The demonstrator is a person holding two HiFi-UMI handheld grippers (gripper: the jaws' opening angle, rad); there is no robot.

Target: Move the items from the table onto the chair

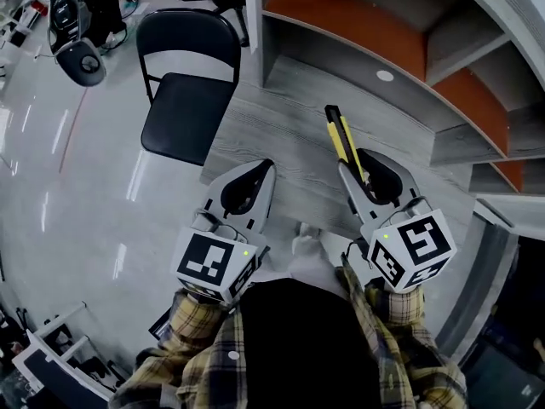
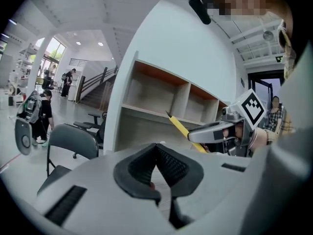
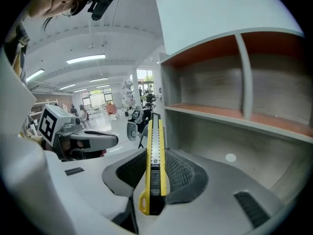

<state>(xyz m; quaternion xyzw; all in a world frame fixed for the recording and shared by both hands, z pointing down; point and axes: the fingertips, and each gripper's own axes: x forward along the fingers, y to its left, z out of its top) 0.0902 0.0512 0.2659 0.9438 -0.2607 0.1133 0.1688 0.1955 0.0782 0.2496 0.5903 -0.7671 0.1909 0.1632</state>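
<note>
Between the right tongs (image 3: 155,156) a yellow box cutter (image 3: 152,131) sits clamped, over the table (image 1: 272,143). Left tongs (image 2: 157,146) alongside are clenched empty, black chair (image 1: 183,118) beyond them.

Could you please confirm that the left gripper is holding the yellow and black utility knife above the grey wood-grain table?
Not quite: the right gripper, not the left, is shut on the yellow and black utility knife above the grey wood-grain table, as the right gripper view shows. The left gripper holds nothing.
</note>
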